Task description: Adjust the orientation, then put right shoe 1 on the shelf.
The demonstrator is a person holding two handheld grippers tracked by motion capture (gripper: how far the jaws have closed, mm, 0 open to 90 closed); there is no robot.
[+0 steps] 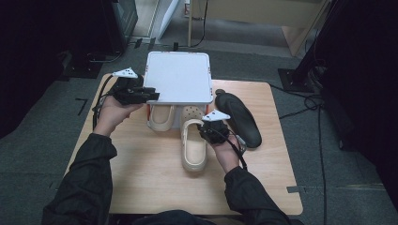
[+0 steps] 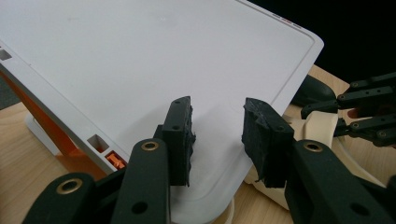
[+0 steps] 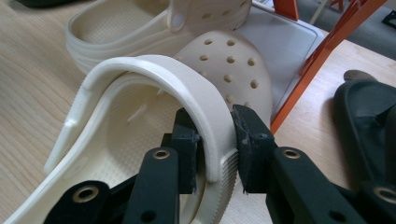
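The right gripper (image 1: 209,132) is clamped on the near cream clog (image 1: 194,146), its jaws pinching the heel strap (image 3: 205,112) and the rim beneath it from either side; in the right gripper view the pads look pressed against that curved band, though the grip is not a hard squeeze; the clog lies in the middle of the wooden table (image 1: 141,183), heel toward the person, its perforated toe pushed under the near edge of the white shelf (image 1: 178,77); a second cream clog (image 1: 161,117) sits just to its left, toe likewise tucked beneath the shelf, between the orange legs (image 3: 322,60); over on the left, the left gripper (image 1: 152,95) is up at the shelf's near left corner; in the left gripper view its jaws stand partly apart over the white top surface, and whether they pinch the board's edge I cannot tell from here; to the right of the shelf a black shoe (image 1: 238,118) lies on the table, close beside the right gripper but apart from the cream pair; dark sleeves come in from the near edge.
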